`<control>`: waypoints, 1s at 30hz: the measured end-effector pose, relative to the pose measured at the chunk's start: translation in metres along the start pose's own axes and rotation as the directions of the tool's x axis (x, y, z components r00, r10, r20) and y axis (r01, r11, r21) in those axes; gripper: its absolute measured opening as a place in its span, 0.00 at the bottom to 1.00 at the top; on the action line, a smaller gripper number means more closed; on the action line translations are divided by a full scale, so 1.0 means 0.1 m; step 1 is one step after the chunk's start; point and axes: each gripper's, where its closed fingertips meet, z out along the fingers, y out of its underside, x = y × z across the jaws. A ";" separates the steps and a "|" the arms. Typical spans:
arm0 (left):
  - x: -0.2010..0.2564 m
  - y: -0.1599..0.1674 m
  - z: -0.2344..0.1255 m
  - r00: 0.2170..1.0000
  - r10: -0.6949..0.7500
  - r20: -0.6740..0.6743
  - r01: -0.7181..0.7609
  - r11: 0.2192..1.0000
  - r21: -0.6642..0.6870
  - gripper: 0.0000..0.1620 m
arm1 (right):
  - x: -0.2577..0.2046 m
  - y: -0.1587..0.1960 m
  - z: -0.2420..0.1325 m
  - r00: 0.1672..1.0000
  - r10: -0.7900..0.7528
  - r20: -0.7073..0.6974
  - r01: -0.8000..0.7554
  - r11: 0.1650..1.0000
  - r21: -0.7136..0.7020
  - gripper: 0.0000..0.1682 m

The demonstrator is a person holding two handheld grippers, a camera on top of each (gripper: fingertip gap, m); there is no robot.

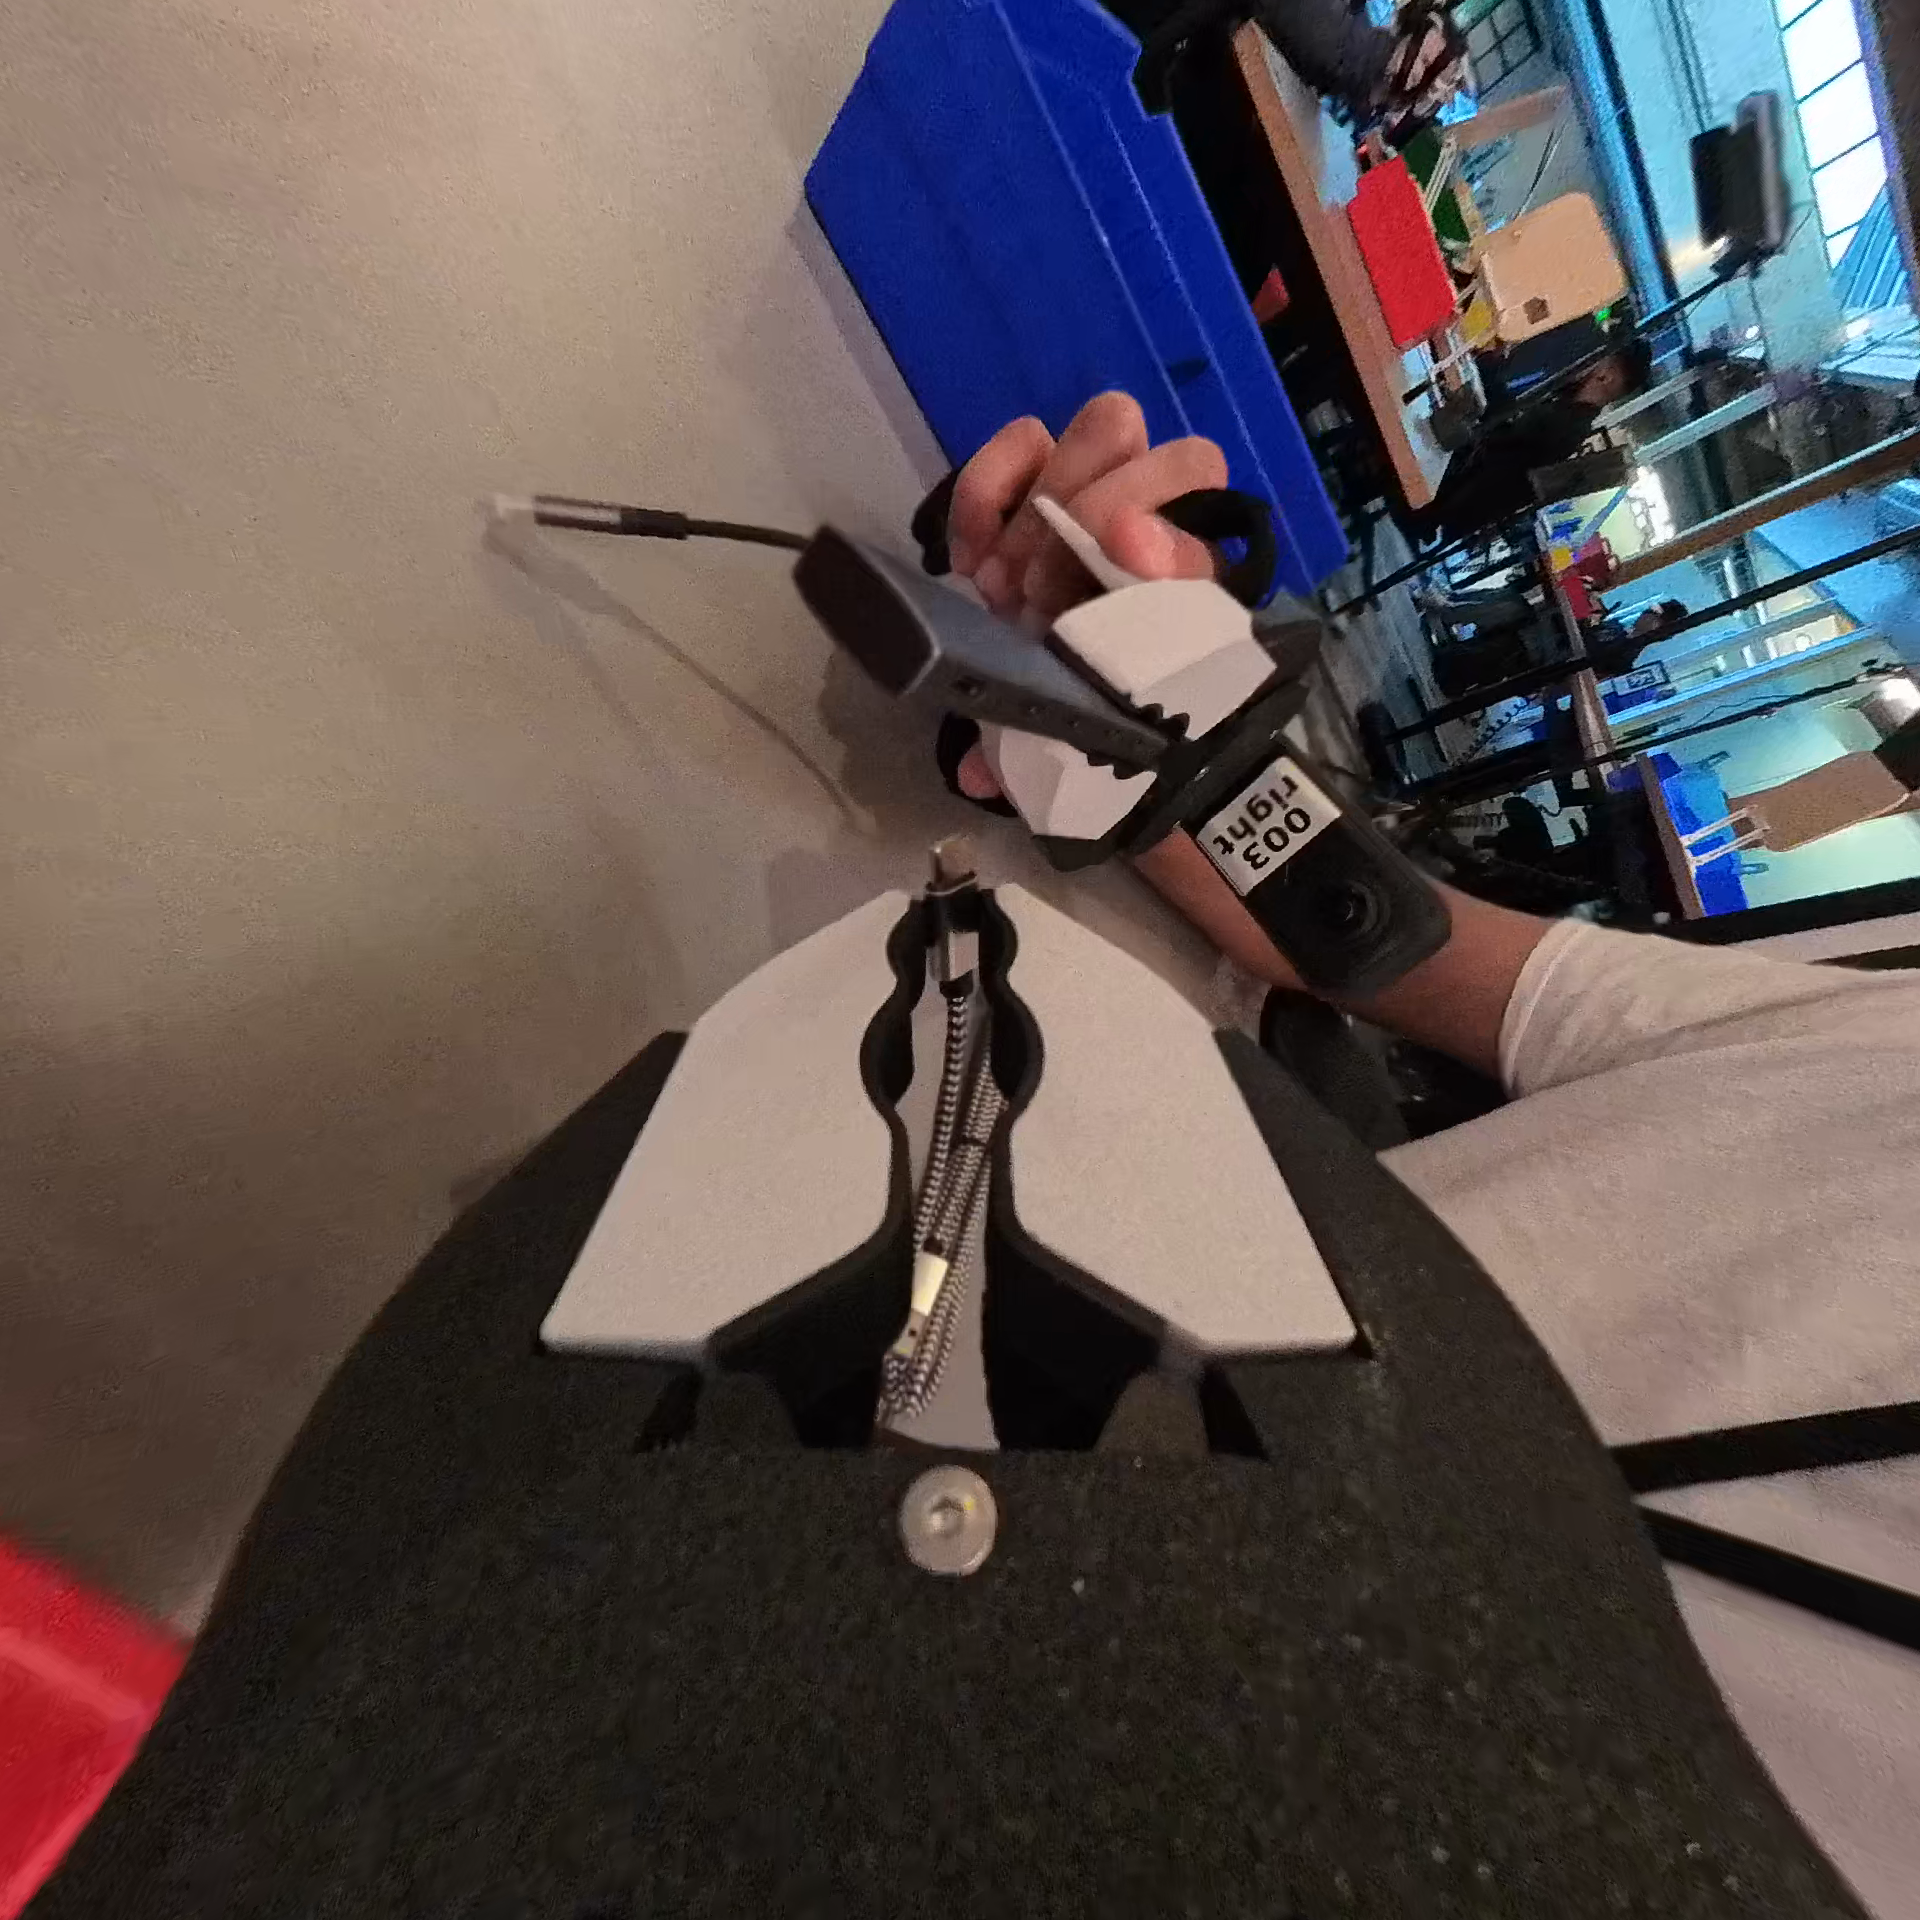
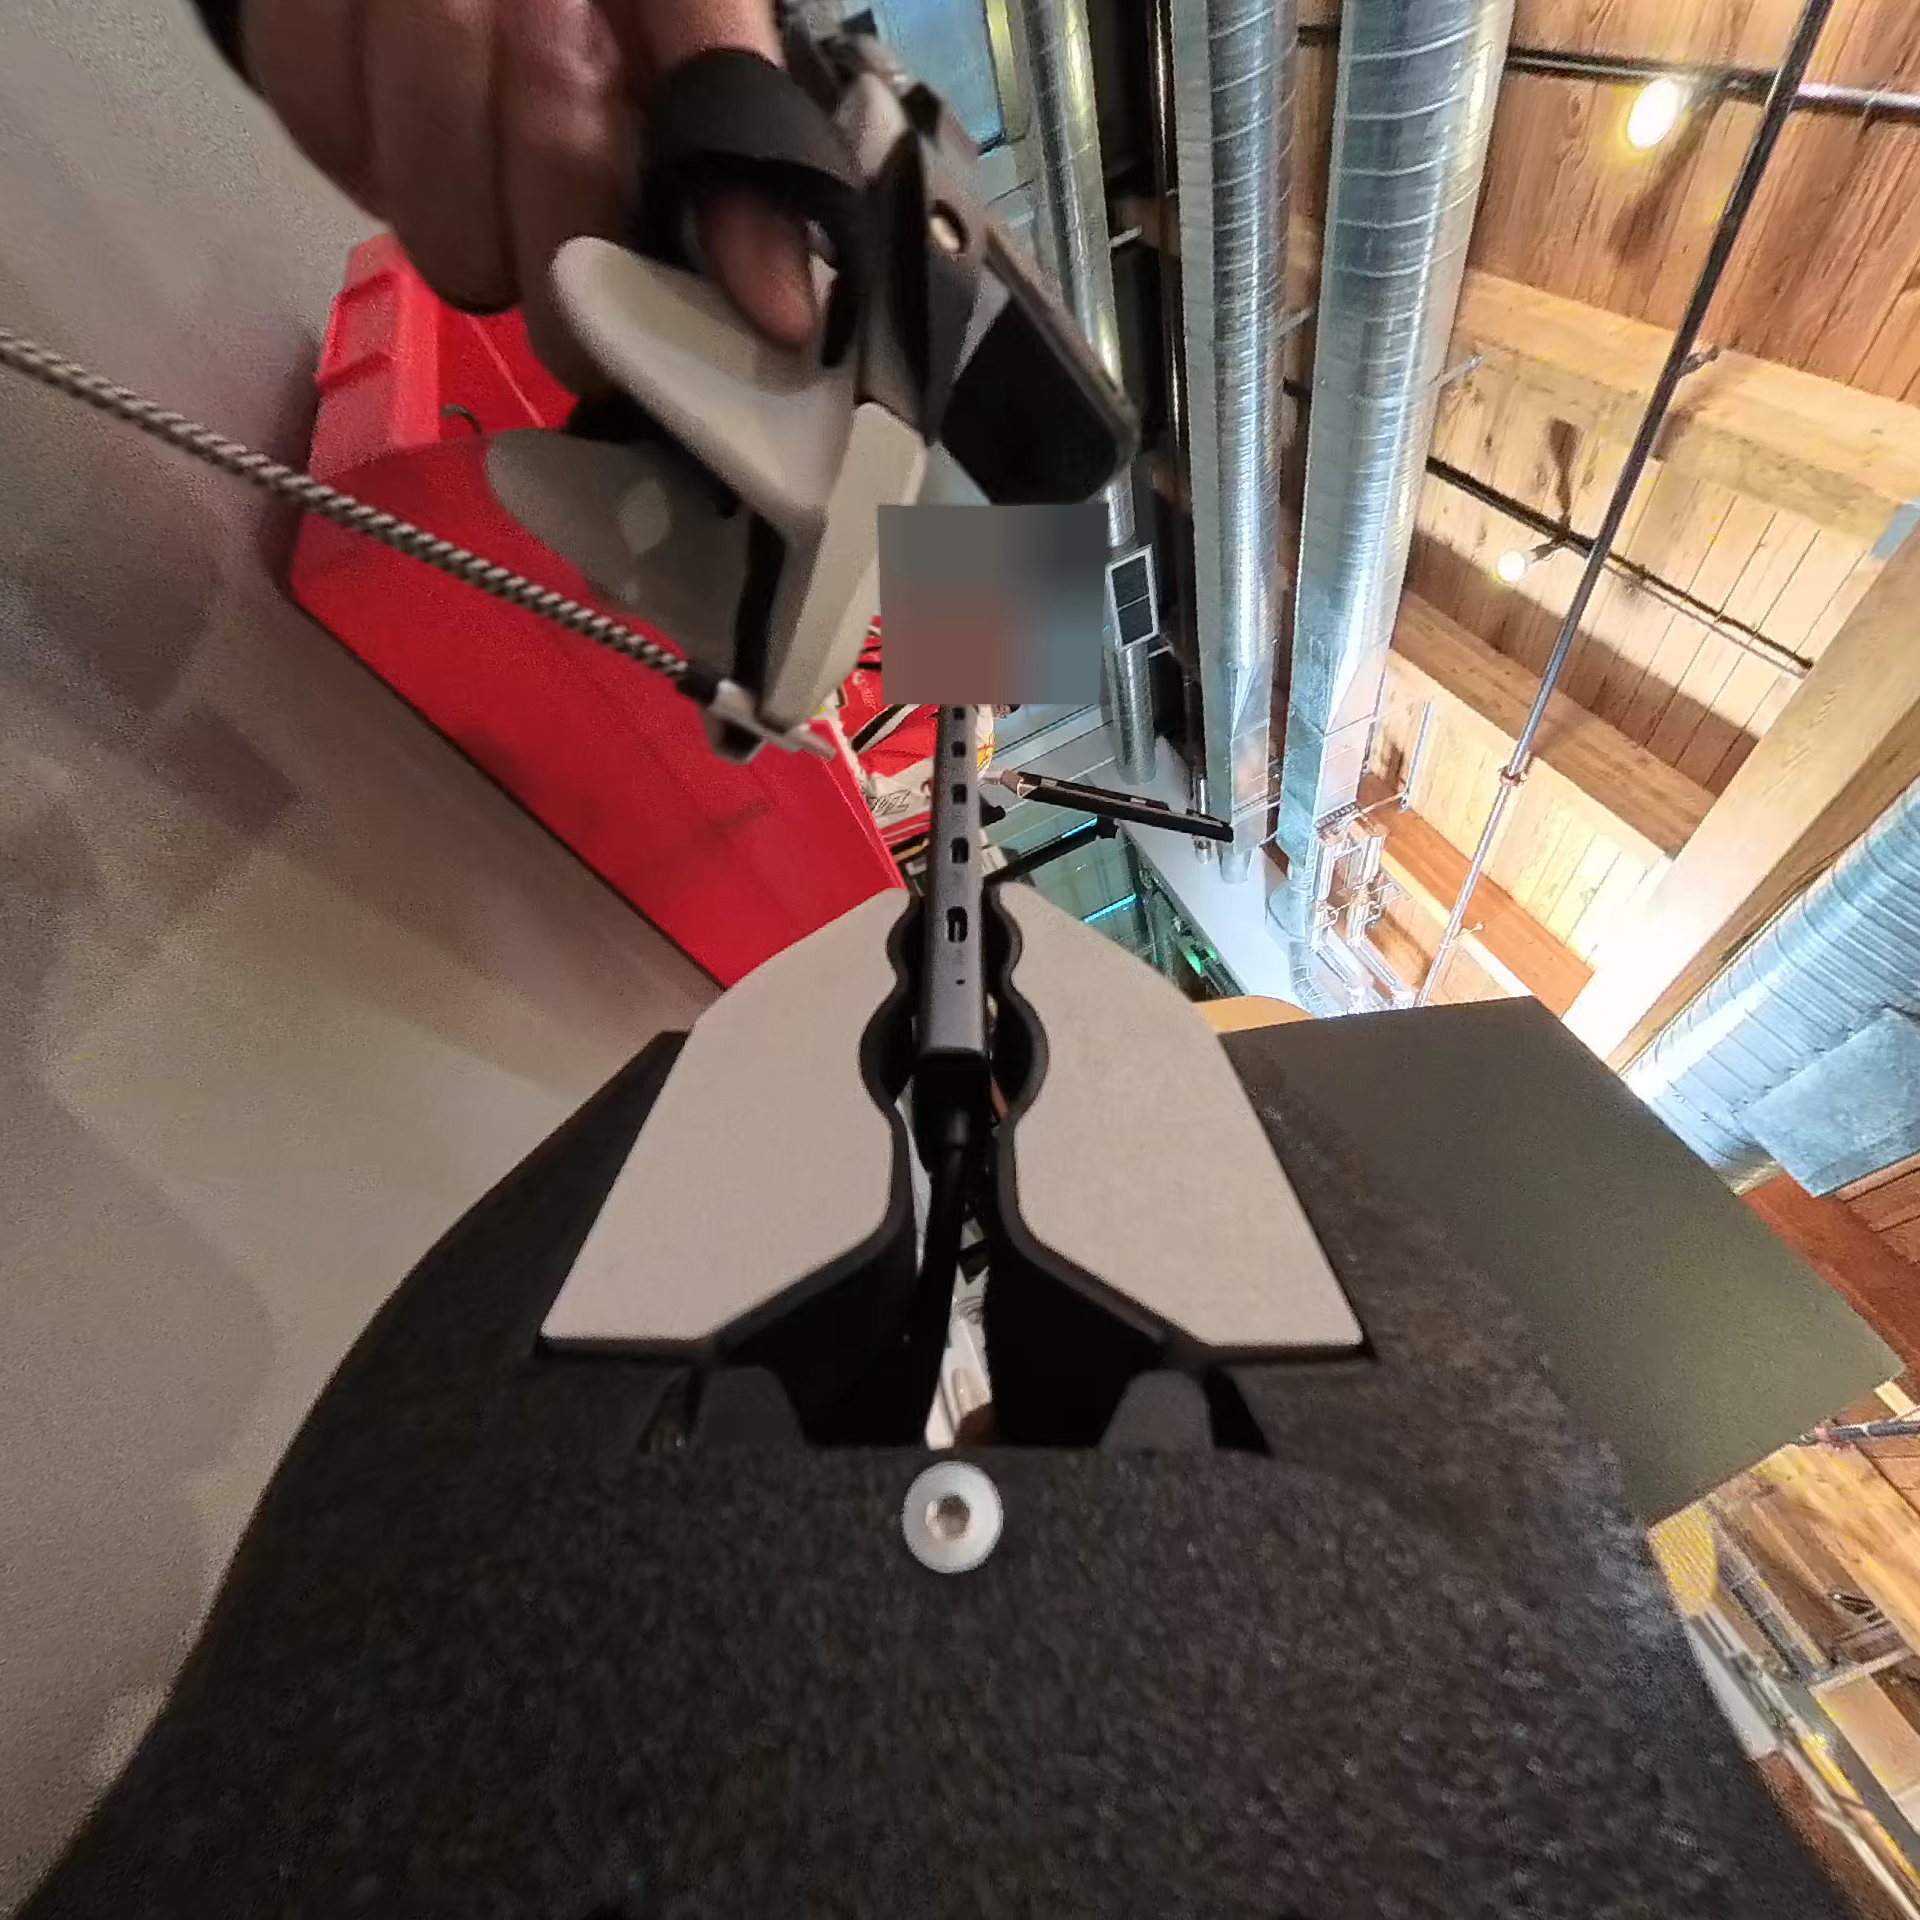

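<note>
Left wrist view first: my left gripper [image 1: 951, 925] is clamped on a braided cable [image 1: 961, 1122], which runs down the slot between the two grey fingers [image 1: 779, 1122]; its metal plug [image 1: 951, 862] pokes out just past the tips. Ahead of it I see the right gripper [image 1: 1122, 727], tilted across the frame and pinching one end of a grey hub adapter [image 1: 935, 644]. The adapter juts out to the left, and its short black lead [image 1: 665, 525] arches away to a small connector hanging above the beige table [image 1: 312, 416]. The plug sits close below the adapter's edge, not touching. A bare hand [image 1: 1070, 488] wraps the right gripper's handle from behind, forearm reaching in from the right out of a white sleeve [image 1: 1662, 1091]. A blue bin [image 1: 1039, 229] stands on the table behind that hand, and a red bin [image 1: 62, 1704] shows blurred at the lower left corner.

Right wrist view: my right gripper [image 2: 951, 966] is squeezed on the hub adapter [image 2: 956, 935], held edge-on with its row of ports facing me. The left gripper [image 2: 769, 665] comes in from the upper left, pointing down, its hand [image 2: 468, 135] above it with a finger through a black strap. It grips the plug [image 2: 758, 722], the braided cable [image 2: 312, 488] trailing off left. A red bin [image 2: 582, 675] sits behind it.
</note>
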 end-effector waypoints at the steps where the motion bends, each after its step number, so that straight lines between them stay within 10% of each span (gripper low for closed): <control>1: 0.01 -0.02 -0.05 1.000 0.009 0.013 -0.008 1.000 -0.027 0.06 | 0.00 -0.02 0.00 1.000 -0.013 -0.002 0.013 1.000 0.003 0.06; 13: 0.11 0.14 -0.03 1.000 -0.009 0.029 0.019 0.930 -0.367 0.05 | -0.17 -0.16 0.02 0.971 -0.237 0.030 0.237 0.972 0.013 0.06; 30: -0.29 0.29 0.02 0.966 0.156 0.204 -0.075 0.931 -0.357 0.05 | -0.27 0.01 0.08 0.963 -0.253 0.091 0.260 0.962 -0.080 0.06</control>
